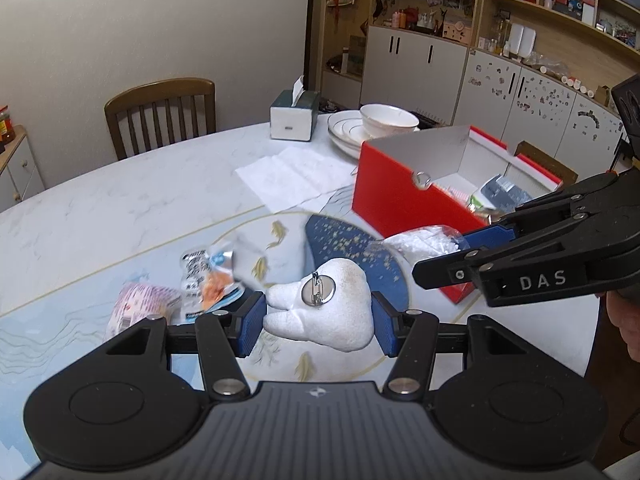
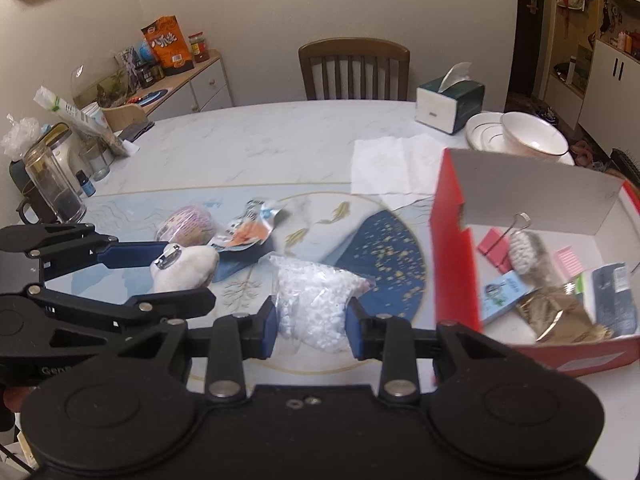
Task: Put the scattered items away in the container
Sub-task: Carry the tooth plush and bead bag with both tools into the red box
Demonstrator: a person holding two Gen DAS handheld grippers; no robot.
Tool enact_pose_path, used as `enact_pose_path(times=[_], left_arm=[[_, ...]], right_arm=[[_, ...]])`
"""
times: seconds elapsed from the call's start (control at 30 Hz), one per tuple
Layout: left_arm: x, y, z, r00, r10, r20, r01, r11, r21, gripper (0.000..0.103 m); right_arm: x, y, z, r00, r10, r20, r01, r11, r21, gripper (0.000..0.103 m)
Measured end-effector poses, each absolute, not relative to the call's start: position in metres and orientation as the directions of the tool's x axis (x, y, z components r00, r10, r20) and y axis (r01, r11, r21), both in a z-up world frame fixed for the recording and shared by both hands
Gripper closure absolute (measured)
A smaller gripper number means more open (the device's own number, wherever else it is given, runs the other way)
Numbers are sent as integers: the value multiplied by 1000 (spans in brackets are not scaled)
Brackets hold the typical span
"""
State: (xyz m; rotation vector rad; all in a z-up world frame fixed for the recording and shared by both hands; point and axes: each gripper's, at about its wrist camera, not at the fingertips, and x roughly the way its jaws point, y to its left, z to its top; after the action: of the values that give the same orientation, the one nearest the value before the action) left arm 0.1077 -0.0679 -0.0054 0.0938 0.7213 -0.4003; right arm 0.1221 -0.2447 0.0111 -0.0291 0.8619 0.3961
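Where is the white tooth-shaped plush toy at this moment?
The plush toy is clamped between the blue pads of the left gripper, above the table, left of the red box and near two snack packets.

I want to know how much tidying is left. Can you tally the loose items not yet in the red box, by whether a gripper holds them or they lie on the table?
Held in a gripper: 2 (white tooth plush in the left gripper, bag of white beads in the right gripper)
Lying on the table: 2 (pink packet, orange snack sachet)
Total: 4
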Motion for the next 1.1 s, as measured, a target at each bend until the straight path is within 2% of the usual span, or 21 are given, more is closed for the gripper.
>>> enact_pose_path(times=[1.1], left_arm=[[166,-220,15,674,-372,-638,471,882,-16,48]], right_arm=[[168,-403,20,651,235,-722,-238,966,99,70]])
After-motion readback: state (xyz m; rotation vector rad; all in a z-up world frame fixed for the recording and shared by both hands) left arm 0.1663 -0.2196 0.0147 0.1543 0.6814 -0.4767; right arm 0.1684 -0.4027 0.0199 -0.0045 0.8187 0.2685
